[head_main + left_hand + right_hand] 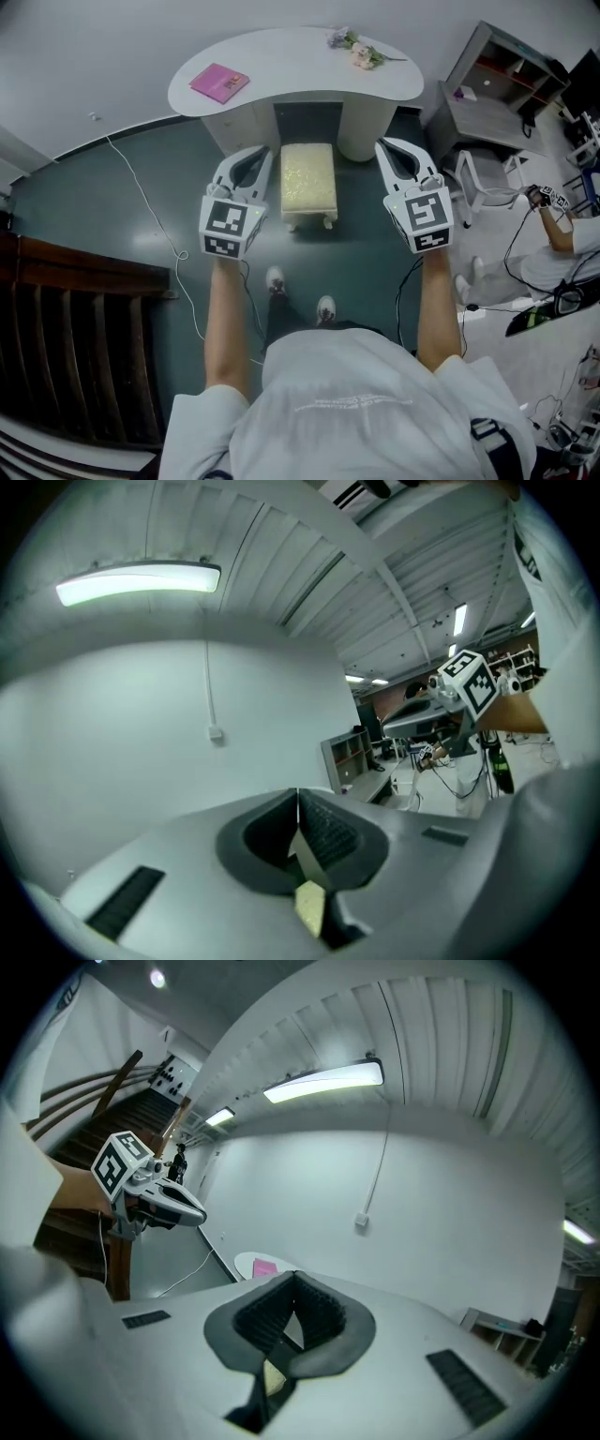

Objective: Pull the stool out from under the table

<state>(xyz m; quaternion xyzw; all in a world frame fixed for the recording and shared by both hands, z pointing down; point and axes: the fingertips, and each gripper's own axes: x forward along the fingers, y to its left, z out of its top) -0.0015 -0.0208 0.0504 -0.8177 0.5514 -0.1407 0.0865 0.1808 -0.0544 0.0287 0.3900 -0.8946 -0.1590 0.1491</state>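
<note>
Forearms [230, 319] nearest. Left hand-held gripper [260, 155] pressed together, empty. Stool [308, 183] on floor [141, 187] just before worktop [281, 66], seemingly clear. Right hand-held gripper [386, 145] likewise closed, empty. Further pull: clamp both sides evenly, draw straight back.

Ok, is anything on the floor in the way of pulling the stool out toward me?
Nothing visible blocks it: the floor between the stool and your shoes is bare. The white cable lies off to the left.
</note>
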